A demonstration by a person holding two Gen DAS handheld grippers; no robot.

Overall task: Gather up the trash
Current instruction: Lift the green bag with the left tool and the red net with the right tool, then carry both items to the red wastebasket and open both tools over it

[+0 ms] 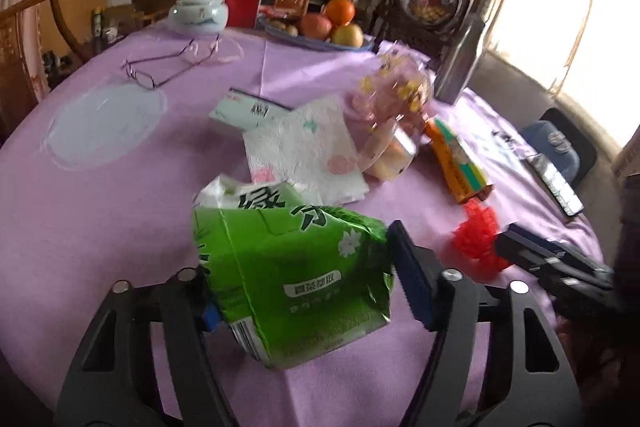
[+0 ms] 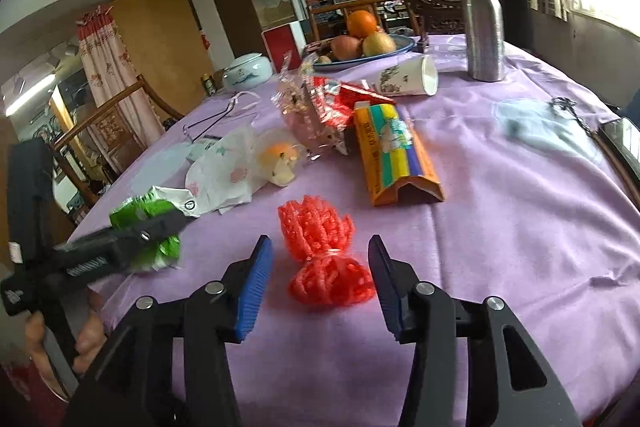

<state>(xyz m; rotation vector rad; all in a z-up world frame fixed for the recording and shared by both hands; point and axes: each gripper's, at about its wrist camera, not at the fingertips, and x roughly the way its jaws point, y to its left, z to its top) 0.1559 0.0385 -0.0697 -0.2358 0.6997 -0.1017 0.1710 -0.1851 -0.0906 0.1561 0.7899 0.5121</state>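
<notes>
My left gripper (image 1: 308, 279) is wide around a crumpled green tissue pack (image 1: 296, 267) lying near the front of the purple tablecloth (image 1: 120, 227); the pack sits between the jaws, its left side against the left pad, the right pad just at its edge. My right gripper (image 2: 320, 287) is open with a red foam fruit net (image 2: 324, 259) lying between its fingertips, not clamped. The left gripper and green pack also show in the right wrist view (image 2: 156, 231). Other trash lies beyond: a patterned napkin (image 1: 304, 151), an orange-and-yellow carton (image 2: 394, 155), clear candy wrapping (image 1: 396, 99).
A fruit plate (image 2: 400, 49), a steel bottle (image 2: 482, 23), a tipped paper cup (image 2: 408, 77), a red packet (image 2: 340, 99), glasses (image 1: 168, 67), a ceramic jar (image 1: 198, 15), a remote (image 1: 556, 183) and a small box (image 1: 244, 111) are on the table. Wooden chairs stand around it.
</notes>
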